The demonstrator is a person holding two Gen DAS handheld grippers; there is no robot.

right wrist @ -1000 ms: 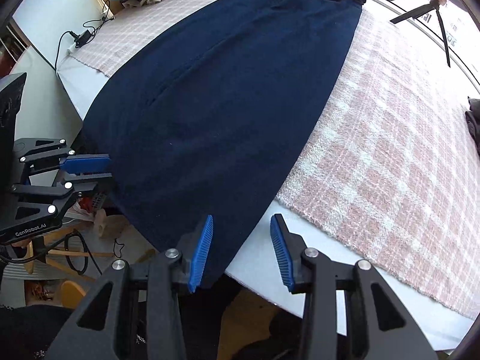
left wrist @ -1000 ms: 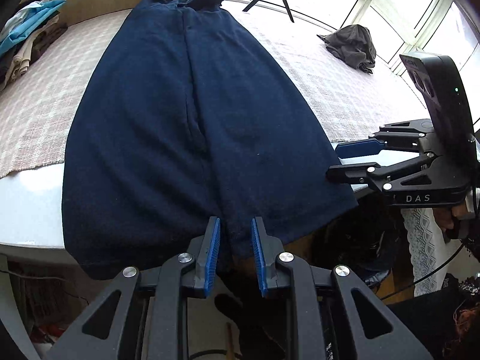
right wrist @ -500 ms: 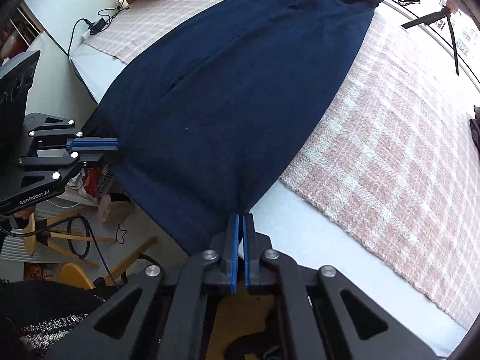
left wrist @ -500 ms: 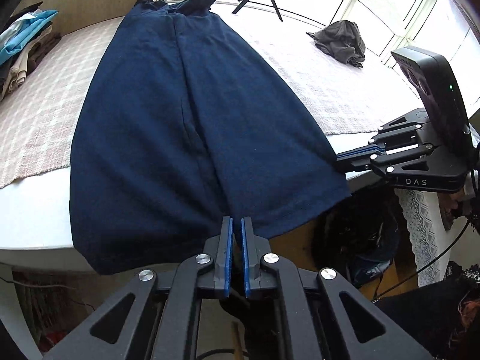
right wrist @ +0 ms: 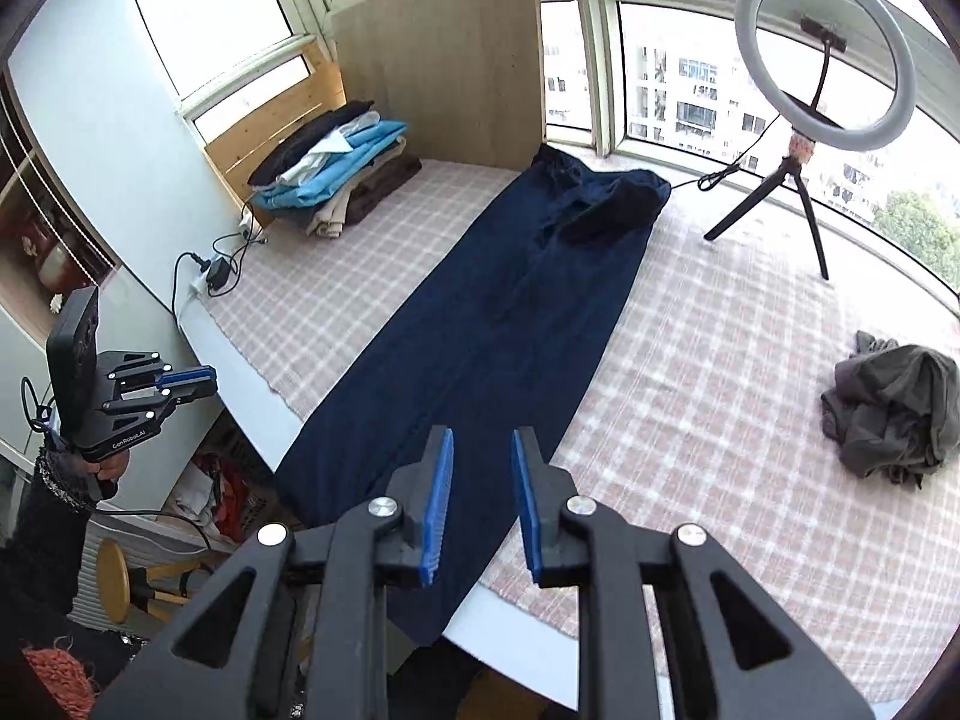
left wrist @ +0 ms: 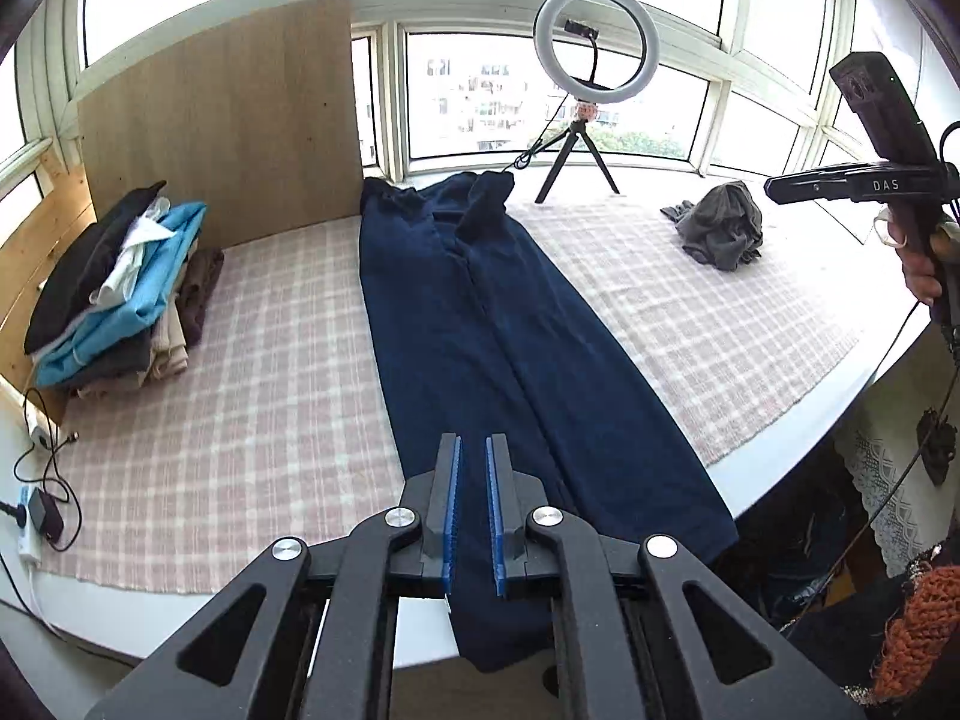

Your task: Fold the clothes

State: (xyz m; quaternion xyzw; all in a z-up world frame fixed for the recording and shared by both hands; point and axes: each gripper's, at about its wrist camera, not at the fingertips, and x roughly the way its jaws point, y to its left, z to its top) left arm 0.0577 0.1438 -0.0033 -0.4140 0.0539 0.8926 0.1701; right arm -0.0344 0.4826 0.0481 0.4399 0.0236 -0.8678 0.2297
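Observation:
Dark navy trousers [left wrist: 480, 336] lie stretched lengthwise on the pink checked mat [left wrist: 252, 372], waist at the far window end, leg hems hanging over the near table edge; they also show in the right wrist view [right wrist: 504, 324]. My left gripper [left wrist: 471, 510] is open and empty, raised above the near hems. My right gripper [right wrist: 477, 504] is open and empty, also raised above the hem end. Each gripper shows in the other's view: the right one [left wrist: 840, 186] and the left one [right wrist: 162, 387].
A stack of folded clothes [left wrist: 120, 294] sits at the back left against a wooden board [left wrist: 222, 114]. A crumpled grey garment [left wrist: 723, 222] lies at the right. A ring light on a tripod [left wrist: 585, 90] stands by the window. Cables and a charger [left wrist: 42, 510] lie at the left edge.
Both grippers were shut on the trouser hems half a second ago. Now both have opened, let go, and pulled up and back; the trousers lie narrower on the mat.

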